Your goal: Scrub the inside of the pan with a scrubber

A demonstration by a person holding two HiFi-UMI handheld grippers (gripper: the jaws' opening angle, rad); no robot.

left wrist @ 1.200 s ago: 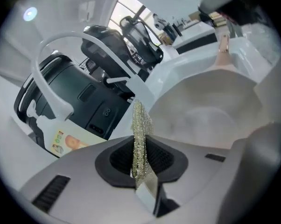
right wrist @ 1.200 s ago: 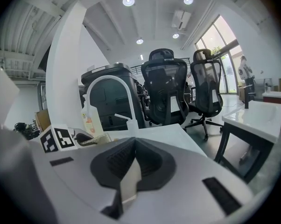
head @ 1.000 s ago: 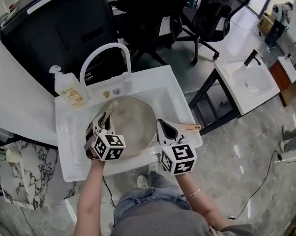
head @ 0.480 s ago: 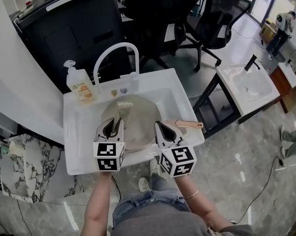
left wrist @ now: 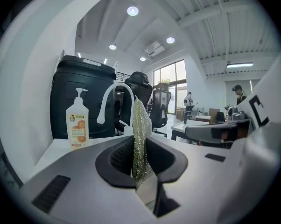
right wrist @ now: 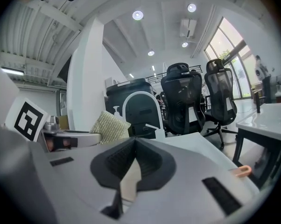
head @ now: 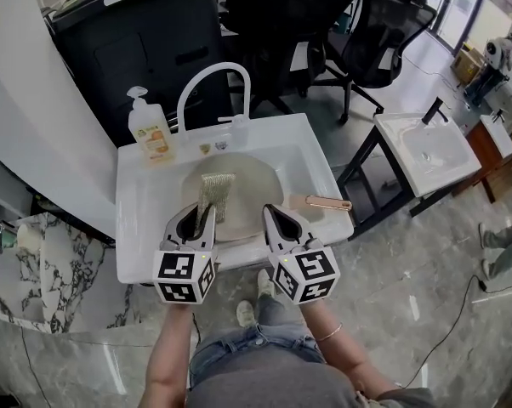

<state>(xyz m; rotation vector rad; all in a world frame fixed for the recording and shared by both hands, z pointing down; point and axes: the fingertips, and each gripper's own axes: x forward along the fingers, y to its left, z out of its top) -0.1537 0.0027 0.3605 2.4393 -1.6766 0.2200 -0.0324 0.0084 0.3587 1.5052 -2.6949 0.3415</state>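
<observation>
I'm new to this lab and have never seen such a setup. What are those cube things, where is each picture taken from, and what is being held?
There is no robot here. A person holds a pair of tongs in each hand, and the marker cubes are part of them. One picture comes from a camera on the person's head, looking down. The other two come from cameras riding on each pair of tongs, looking along the jaws. Below is a white sink with a curved faucet and a soap bottle on its rim. A pan lies in the basin, its handle towards the person's right. The left tongs are clamped on a mesh scrubber, held over the pan. The right tongs are shut and empty.
</observation>
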